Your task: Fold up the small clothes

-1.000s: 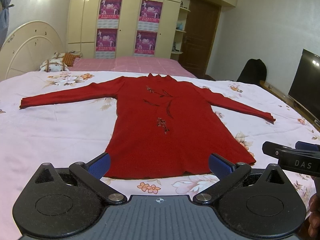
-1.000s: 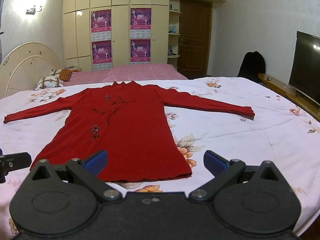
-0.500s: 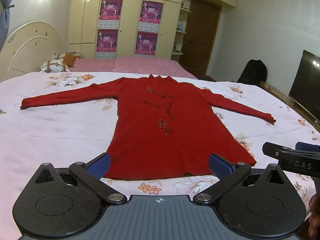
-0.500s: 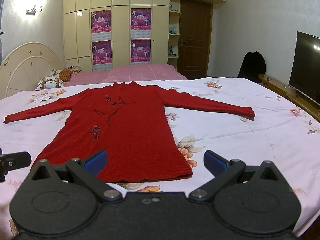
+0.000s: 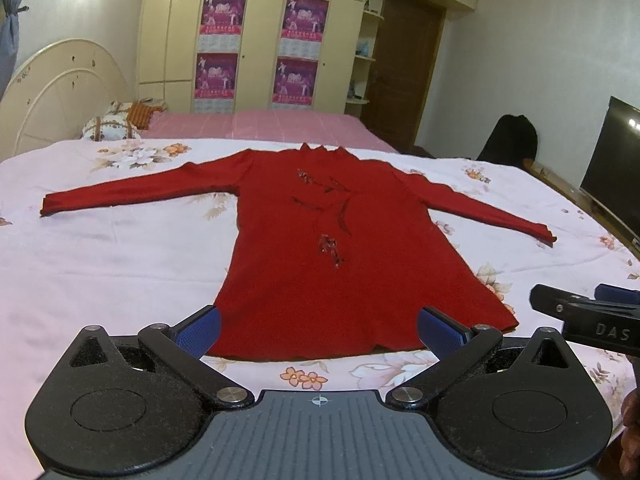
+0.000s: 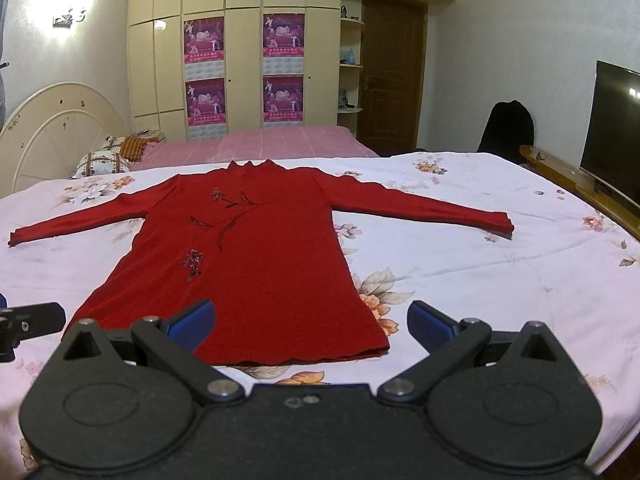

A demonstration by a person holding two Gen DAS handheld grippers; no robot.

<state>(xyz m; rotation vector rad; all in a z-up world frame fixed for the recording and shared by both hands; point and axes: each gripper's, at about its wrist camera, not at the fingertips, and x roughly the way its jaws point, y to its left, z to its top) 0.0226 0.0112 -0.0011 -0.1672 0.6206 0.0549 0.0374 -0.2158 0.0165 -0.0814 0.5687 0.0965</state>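
A red long-sleeved knit top (image 5: 320,240) with dark embroidery lies flat on the floral bedsheet (image 5: 100,260), sleeves spread out to both sides, hem nearest me. It also shows in the right wrist view (image 6: 256,264). My left gripper (image 5: 320,330) is open and empty, just short of the hem. My right gripper (image 6: 310,322) is open and empty, near the hem's right corner. The right gripper's tip shows at the right edge of the left wrist view (image 5: 584,316).
The bed's headboard (image 5: 52,92) and pillows (image 5: 108,132) are at the far left. A pink bed cover (image 5: 260,124) lies behind the top. A wardrobe (image 5: 256,40) and door (image 5: 408,68) stand at the back. A TV (image 5: 616,168) on a wooden ledge is to the right.
The left wrist view has shifted slightly, the top sitting a little lower and closer in frame. Both grippers stay open and the top has not moved.
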